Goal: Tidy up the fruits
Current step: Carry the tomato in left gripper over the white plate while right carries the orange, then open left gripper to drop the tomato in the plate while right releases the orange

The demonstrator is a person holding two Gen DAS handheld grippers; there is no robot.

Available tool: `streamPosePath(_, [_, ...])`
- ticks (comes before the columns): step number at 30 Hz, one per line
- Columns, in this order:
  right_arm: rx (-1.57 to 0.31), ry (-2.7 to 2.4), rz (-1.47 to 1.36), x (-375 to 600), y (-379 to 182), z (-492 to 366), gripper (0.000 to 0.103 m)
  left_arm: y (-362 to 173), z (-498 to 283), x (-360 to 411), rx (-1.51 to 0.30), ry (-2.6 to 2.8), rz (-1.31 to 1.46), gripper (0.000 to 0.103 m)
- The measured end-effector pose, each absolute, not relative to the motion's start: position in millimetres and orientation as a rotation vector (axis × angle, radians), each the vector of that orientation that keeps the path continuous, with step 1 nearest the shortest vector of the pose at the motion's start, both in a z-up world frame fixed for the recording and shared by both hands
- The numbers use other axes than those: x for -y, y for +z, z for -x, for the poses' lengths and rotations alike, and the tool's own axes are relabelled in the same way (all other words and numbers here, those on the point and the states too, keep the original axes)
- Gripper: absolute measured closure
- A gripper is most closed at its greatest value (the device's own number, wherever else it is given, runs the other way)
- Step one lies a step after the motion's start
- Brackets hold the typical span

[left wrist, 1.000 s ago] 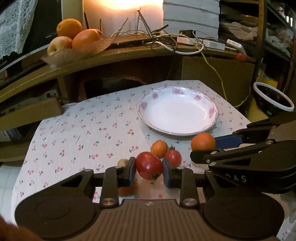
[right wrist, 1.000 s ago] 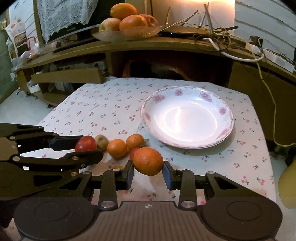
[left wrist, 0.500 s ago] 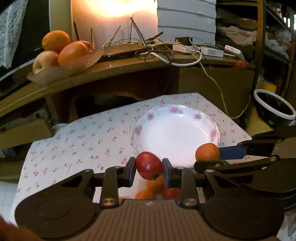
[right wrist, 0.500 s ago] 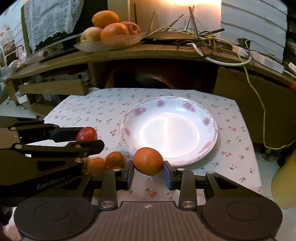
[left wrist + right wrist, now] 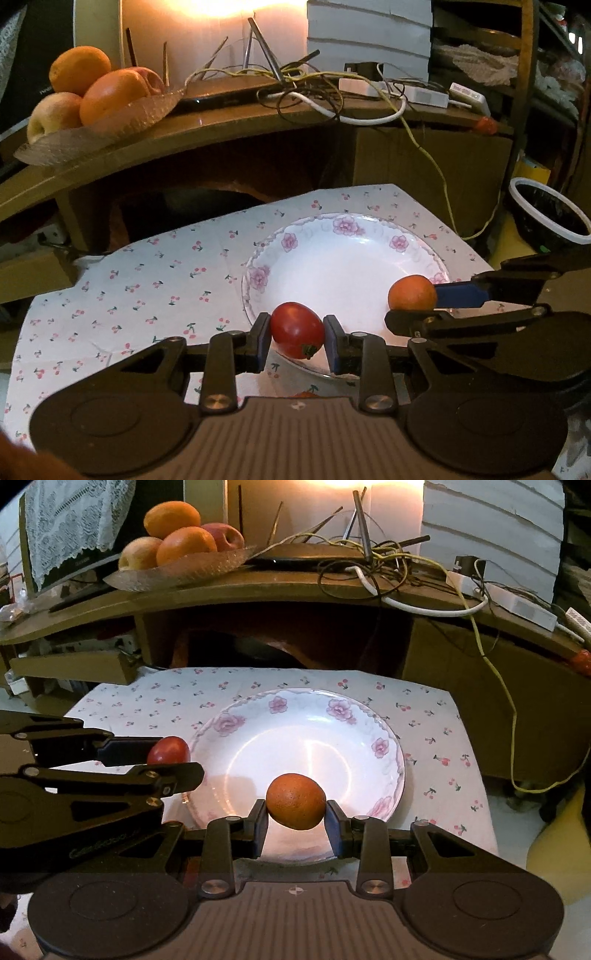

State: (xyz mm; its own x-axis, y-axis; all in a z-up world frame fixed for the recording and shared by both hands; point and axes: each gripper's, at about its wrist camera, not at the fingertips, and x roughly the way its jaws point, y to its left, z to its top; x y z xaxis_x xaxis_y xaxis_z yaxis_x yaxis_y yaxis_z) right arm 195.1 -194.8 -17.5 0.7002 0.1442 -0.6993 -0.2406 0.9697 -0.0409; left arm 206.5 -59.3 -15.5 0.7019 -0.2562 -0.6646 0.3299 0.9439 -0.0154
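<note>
My left gripper (image 5: 297,338) is shut on a red tomato (image 5: 297,329) and holds it above the near left rim of the white flowered plate (image 5: 295,240). My right gripper (image 5: 296,818) is shut on a small orange (image 5: 296,801) above the plate's (image 5: 306,701) near edge. In the left wrist view the right gripper (image 5: 410,304) and orange (image 5: 412,293) show at the plate's right rim. In the right wrist view the left gripper (image 5: 168,757) and tomato (image 5: 168,750) show at the plate's left rim. The plate holds nothing.
The plate stands on a cherry-print tablecloth (image 5: 147,288). A wooden shelf behind carries a glass dish of oranges and apples (image 5: 92,96) and tangled cables (image 5: 314,92). A black bin with a white rim (image 5: 550,218) stands at the right. A bit of orange fruit (image 5: 303,394) peeks below my left gripper.
Both grippers moved forward from the loose fruit on the cloth to over the plate's near edge, each still holding its fruit. The loose fruits have dropped out of sight.
</note>
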Motion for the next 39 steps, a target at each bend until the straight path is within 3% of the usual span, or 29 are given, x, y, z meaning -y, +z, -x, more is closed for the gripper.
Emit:
streamPosePath(15, [-0.798, 0.203, 0.150, 201, -27, -214, 0.066, -25, -221, 66, -0.747, -0.336, -0.117, 0.065])
streamPosePath(30, [-0.743, 0.190, 0.107, 211, -14, -213, 0.053, -3, -213, 54, -0.707, -0.327, -0.080, 0.058])
streamPosePath(39, [-0.721, 0.193, 0.098, 213, -9, -209, 0.053, 4, -204, 42, -0.705, -0.322, -0.061, 0.056])
